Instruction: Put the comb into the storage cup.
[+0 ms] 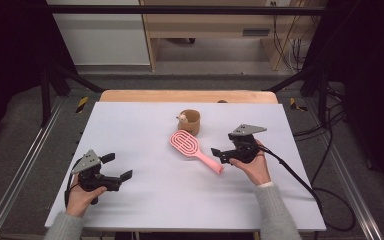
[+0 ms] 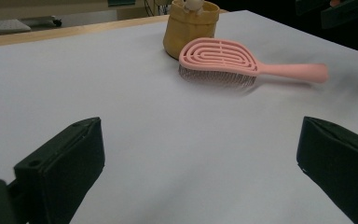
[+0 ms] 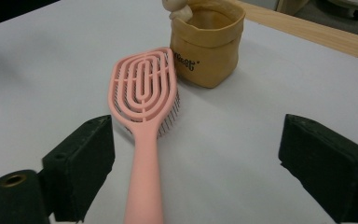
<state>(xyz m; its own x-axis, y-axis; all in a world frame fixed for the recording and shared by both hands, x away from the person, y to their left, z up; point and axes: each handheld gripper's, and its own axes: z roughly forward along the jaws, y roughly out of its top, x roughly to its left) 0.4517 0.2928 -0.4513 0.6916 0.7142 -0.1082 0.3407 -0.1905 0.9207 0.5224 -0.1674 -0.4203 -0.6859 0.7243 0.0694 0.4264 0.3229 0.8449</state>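
Pink plastic vented hairbrush (image 1: 194, 148) bristles-down mid-desk, head just beside tan fabric pouch (image 1: 190, 121) toward far edge. Right gripper (image 1: 219, 152) jaws wide apart, handle end between them, no pad contact. Left gripper (image 1: 119, 167) spread open, empty, near left front corner. Risk: jaw clipping handle, swinging head into pouch. Right gripper view: print on pouch, bristles under head; high view: neither.

One hairbrush (image 1: 196, 149) (pink), one fabric pot (image 1: 190, 121).
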